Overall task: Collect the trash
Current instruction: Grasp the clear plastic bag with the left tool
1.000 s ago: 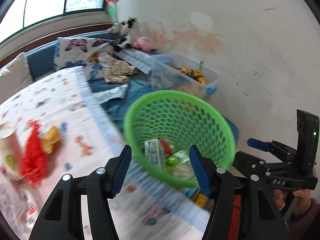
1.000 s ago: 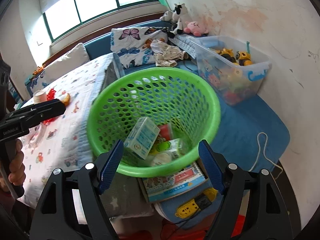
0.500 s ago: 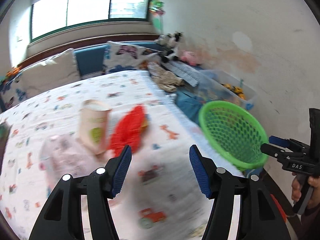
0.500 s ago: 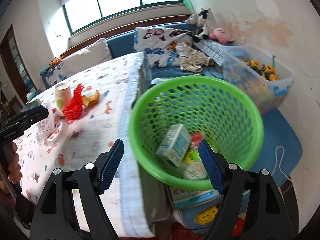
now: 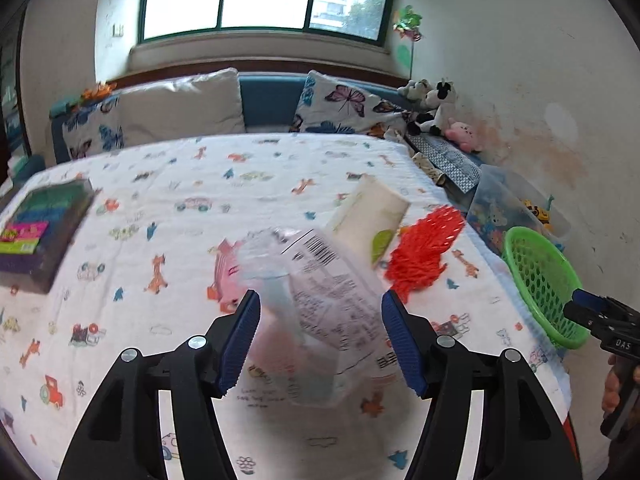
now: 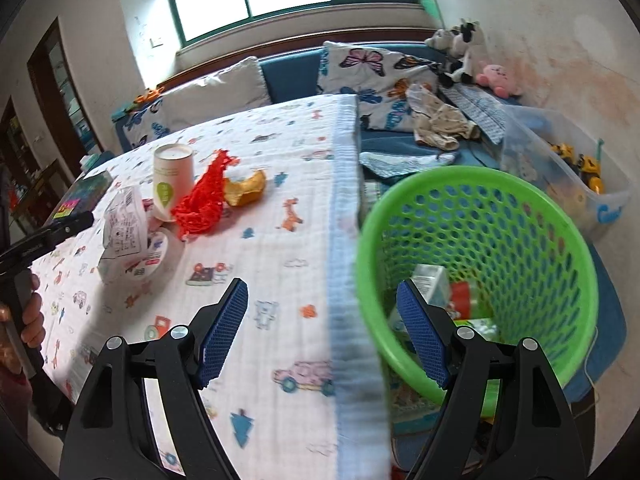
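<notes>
White letters reading "DAS" mark the right gripper [image 5: 578,309] at three o'clock; print on the clear plastic wrapper [image 5: 320,300] stays illegible.

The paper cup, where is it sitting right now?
In the right wrist view the paper cup stands upright on the tablecloth at left, just left of the red mesh, beyond the clear wrapper.

I see the clear wrapper [image 5: 320,312] with a barcode label lying crumpled on the bench; behind it stand the paper cup [image 6: 173,180], the red net [image 6: 204,200] and a yellow peel [image 6: 246,190]; right of it, the green basket [image 6: 560,240] holds cartons.
</notes>
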Demonstrator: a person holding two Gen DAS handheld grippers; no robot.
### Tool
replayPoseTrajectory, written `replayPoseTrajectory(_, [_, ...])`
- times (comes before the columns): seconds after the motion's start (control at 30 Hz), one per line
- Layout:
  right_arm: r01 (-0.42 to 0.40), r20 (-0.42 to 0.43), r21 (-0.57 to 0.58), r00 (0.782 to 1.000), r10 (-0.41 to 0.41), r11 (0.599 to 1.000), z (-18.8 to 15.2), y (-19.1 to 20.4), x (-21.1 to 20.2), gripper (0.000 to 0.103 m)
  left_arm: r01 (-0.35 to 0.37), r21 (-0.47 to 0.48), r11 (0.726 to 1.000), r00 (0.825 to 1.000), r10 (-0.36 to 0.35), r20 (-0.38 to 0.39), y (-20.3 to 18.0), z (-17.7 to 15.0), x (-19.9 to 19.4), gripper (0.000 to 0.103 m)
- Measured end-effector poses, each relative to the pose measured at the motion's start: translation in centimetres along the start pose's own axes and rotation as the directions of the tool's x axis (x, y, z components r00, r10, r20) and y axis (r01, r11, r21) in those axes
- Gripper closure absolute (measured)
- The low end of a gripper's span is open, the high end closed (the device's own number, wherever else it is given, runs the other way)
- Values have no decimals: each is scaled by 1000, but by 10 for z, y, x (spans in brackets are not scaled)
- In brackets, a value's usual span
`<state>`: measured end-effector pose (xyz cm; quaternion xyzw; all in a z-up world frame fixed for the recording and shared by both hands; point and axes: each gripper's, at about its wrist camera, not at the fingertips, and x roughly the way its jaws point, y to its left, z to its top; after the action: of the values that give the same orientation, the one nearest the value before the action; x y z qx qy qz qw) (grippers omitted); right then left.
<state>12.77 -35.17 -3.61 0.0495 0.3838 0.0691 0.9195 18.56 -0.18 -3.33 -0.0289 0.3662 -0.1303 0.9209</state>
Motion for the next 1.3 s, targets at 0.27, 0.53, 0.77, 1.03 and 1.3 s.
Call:
replayPoseTrajectory(0.27, [-29, -23, -35, 999, 29, 999, 6, 24, 18, 26, 22, -52, 998, 999, -25, -45, 21, 1, 24, 42])
replayPoseTrajectory(0.53, [-53, -39, -52, 998, 51, 997, 13, 35, 32, 26, 48, -74, 996, 996, -54, -76, 31, 3, 41, 54])
replayPoseTrajectory(0.77, [-95, -52, -64, 994, 92, 993, 20, 52, 46, 27, 89, -99, 991, 991, -97, -87, 38, -2, 47, 78])
replayPoseTrajectory(1.03, [-131, -63, -72, 990, 127, 989, 38, 77, 71, 36, 116, -97, 989, 989, -123, -76, 41, -5, 43, 100])
replayPoseTrajectory(1.3, [-163, -83, -66, 984, 158, 984, 54, 98, 103, 43, 135, -87, 987, 990, -138, -34, 46, -4, 20, 101])
